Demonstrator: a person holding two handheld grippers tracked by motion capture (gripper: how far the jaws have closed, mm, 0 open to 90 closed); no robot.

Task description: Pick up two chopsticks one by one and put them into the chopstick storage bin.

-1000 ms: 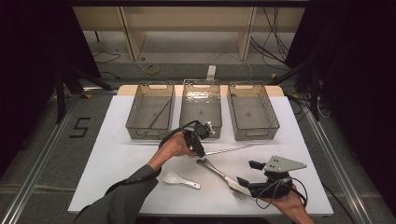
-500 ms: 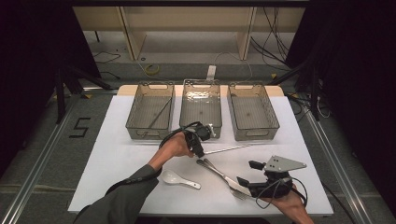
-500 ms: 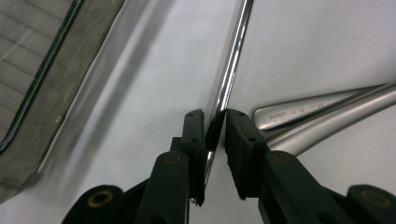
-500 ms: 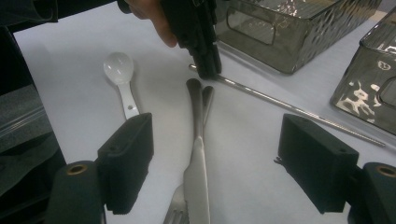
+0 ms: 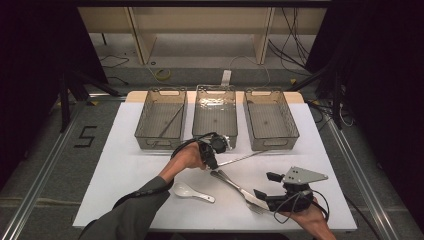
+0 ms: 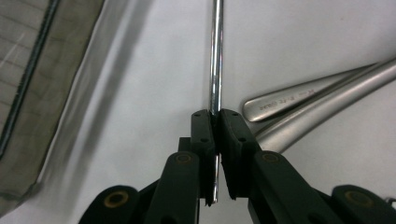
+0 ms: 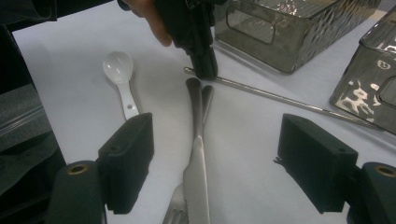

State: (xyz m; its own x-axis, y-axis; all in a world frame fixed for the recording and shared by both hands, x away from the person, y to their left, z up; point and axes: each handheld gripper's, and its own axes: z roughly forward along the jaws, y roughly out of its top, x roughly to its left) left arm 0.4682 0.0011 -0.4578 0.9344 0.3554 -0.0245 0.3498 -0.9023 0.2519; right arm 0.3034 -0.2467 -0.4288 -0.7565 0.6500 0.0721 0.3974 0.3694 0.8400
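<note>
A thin metal rod [image 6: 215,60] lies on the white table [image 5: 125,170], and my left gripper [image 6: 215,116] has just been closing and is now shut on its near end. From the high view, the left gripper [image 5: 212,152] sits in front of the middle bin with the rod [image 5: 245,157] running off to the right. A steel knife [image 7: 196,154] and fork [image 7: 176,212] lie side by side, handles toward the left gripper [image 7: 204,65]. My right gripper [image 7: 222,158] hovers open above them with nothing held, seen at the front right [image 5: 265,185].
Three clear bins stand in a row at the back: left [image 5: 142,120] holding one thin rod, middle [image 5: 215,91], right [image 5: 292,122]. A white spoon [image 5: 192,192] lies near the front, left of the cutlery. The table's front edge is close to the right hand.
</note>
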